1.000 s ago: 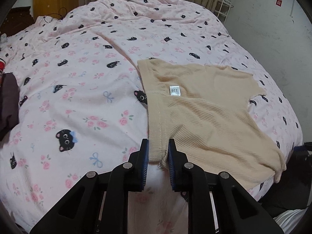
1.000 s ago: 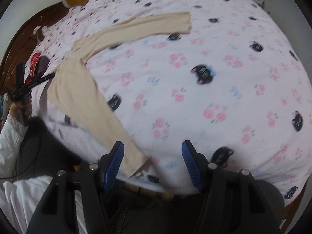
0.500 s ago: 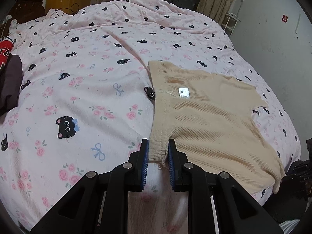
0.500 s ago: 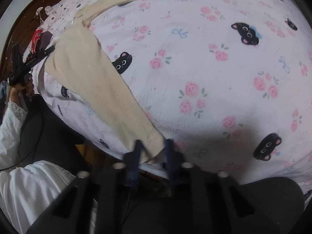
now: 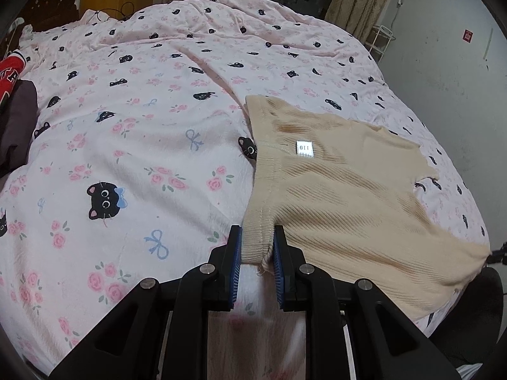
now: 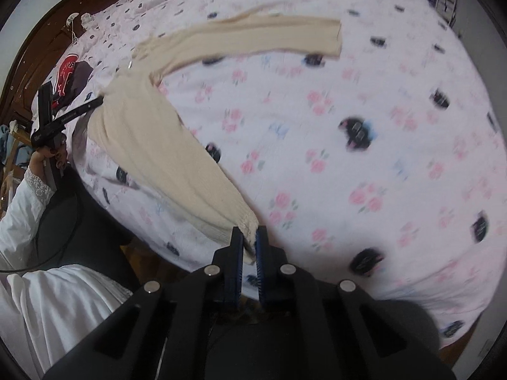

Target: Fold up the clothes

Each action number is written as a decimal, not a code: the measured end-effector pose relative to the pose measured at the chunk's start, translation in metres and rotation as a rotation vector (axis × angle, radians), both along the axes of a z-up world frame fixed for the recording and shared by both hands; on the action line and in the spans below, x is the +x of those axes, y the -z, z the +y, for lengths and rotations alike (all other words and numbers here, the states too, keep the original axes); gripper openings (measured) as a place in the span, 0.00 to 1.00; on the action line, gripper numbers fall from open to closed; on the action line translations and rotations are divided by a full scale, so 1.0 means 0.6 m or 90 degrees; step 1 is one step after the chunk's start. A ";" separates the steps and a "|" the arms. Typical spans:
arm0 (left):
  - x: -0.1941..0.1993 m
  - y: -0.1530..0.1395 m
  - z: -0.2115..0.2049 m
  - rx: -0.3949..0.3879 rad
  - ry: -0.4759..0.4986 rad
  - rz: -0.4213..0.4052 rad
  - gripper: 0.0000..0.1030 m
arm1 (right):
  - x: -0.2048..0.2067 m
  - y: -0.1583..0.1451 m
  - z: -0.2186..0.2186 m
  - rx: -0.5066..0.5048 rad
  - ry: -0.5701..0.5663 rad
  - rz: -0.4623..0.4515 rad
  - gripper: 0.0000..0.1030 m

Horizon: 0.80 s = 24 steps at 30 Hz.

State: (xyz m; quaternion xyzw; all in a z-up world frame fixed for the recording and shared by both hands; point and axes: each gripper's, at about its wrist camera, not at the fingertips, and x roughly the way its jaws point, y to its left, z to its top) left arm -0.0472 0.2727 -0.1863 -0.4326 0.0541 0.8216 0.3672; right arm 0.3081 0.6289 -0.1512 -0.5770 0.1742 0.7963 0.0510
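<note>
Here we hold a beige ribbed sweater by two corners at the near edge of a bed, over a pink duvet printed with black cats, roses and blue bows. Our left gripper has its blue-padded jaws drawn narrow on the ribbed hem corner of the garment, a loose thread hanging below the pinch. From that view the sweater spreads away to the right, flat on the duvet, with a small white size label showing near the neckline and the far corner drooping over the bed's side.

In the right wrist view, our right gripper is closed tight on the end of a cuffed edge of the same sweater — the fabric is squeezed between the pads just at the mattress edge. The cloth runs up and left from there in a taut band to the left gripper, seen small in the distance and gripped by our left hand, which wears a white lace-trimmed sleeve. One long sleeve of the sweater lies stretched across the duvet toward the far side, flat and apart from both grippers.

Near the head of the bed sit a red garment and a dark one — bunched together. This view is blurred, so finer detail escapes us.
</note>
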 end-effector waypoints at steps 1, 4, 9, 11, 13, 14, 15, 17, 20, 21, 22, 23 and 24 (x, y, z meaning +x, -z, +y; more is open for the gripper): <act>0.001 0.000 0.000 -0.001 -0.001 0.002 0.15 | -0.006 -0.006 0.009 0.008 0.003 0.000 0.08; 0.006 -0.002 0.001 -0.006 -0.005 0.013 0.15 | -0.026 -0.025 0.036 0.033 0.012 0.002 0.08; 0.014 -0.006 0.000 -0.012 -0.013 0.030 0.15 | -0.064 -0.035 0.078 0.061 0.033 -0.010 0.08; 0.016 -0.007 -0.001 -0.014 -0.018 0.036 0.15 | -0.077 -0.020 0.085 0.066 0.041 -0.026 0.08; 0.017 -0.006 -0.001 -0.016 -0.023 0.040 0.15 | -0.085 0.004 0.095 0.087 0.055 -0.051 0.10; 0.018 -0.005 0.000 -0.018 -0.025 0.041 0.16 | -0.085 0.017 0.104 0.109 0.071 -0.065 0.15; 0.018 -0.005 0.001 -0.019 -0.026 0.041 0.16 | -0.085 0.031 0.113 0.131 0.087 -0.079 0.21; 0.018 -0.004 0.002 -0.020 -0.027 0.042 0.16 | -0.067 0.038 0.132 0.140 0.131 -0.072 0.37; 0.018 -0.004 0.002 -0.021 -0.027 0.040 0.16 | -0.028 0.034 0.154 0.110 0.186 -0.036 0.44; 0.018 -0.005 0.000 -0.020 -0.027 0.038 0.16 | -0.012 0.030 0.159 0.092 0.201 -0.020 0.44; 0.019 -0.005 -0.001 -0.019 -0.027 0.037 0.16 | -0.001 0.027 0.155 0.069 0.200 -0.006 0.44; 0.019 -0.006 -0.002 -0.018 -0.027 0.035 0.16 | 0.008 0.026 0.148 0.044 0.190 0.006 0.44; 0.019 -0.007 -0.003 -0.017 -0.027 0.033 0.16 | 0.018 0.024 0.140 0.020 0.181 0.018 0.44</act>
